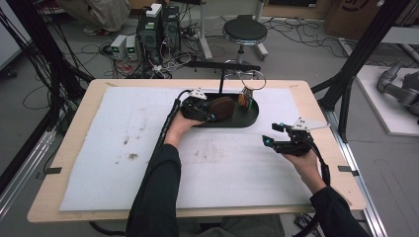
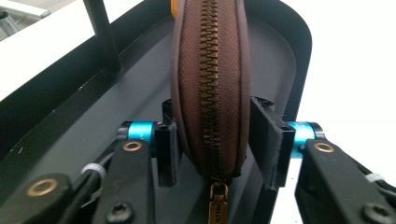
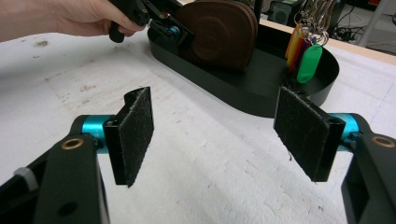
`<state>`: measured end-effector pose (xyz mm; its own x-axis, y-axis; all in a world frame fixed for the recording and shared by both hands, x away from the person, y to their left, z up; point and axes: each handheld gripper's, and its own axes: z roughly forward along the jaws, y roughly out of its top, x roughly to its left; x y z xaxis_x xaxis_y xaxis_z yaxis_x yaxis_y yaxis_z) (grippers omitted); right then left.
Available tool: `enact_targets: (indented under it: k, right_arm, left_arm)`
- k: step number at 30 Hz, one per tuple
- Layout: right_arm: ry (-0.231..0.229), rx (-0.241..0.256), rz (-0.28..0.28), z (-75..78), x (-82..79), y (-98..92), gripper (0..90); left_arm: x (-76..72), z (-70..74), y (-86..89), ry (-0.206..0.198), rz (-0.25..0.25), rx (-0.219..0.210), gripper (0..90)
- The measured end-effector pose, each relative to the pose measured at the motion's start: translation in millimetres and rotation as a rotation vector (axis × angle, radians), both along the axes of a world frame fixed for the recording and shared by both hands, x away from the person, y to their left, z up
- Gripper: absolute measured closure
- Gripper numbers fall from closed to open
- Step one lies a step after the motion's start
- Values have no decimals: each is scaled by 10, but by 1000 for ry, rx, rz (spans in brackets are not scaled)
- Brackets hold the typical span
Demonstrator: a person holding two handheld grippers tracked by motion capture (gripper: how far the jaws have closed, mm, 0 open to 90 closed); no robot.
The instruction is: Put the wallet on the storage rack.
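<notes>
Left gripper view looks right along a brown pouch. The pouch is round and fat, made of brown leather, and it stands on its edge. A brass zipper runs up its middle, and the zipper is done up. A little brass pull hangs at the bottom end, close to the camera.

The pouch sits inside a black tray with a low wall and rounded ends. The tray lies on the white mat that covers the worktop, near the far side. A thin black post stands up in the tray, and a bunch of coloured key tags hangs at the tray's other end.

The left tongs are squeezed on the pouch. One black pad presses each flat side of it, so the pouch is held tight between them. In the high view the left tongs reach into the tray from the near side, with the pouch just past them.

The right tongs are wide open and hold nothing. Their two fuzzy black pads are far apart, with bare white mat between them. In the high view the right tongs hover above the mat, just beside the tray's right end and not touching it.
</notes>
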<state>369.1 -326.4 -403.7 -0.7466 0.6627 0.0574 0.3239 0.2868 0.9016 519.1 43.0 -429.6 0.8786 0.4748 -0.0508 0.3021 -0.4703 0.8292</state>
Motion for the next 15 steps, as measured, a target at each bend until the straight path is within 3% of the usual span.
enact_targets:
  k: [10, 15]
  right_arm:
    - [-3, -1, 3, 1, -1, -2, 294]
    - [-4, 0, 2, 2, -1, -4, 294]
  left_arm:
    - [-12, 26, -3, -7, 18, 12, 538]
    - [-20, 56, 45, 0, 105, 44, 385]
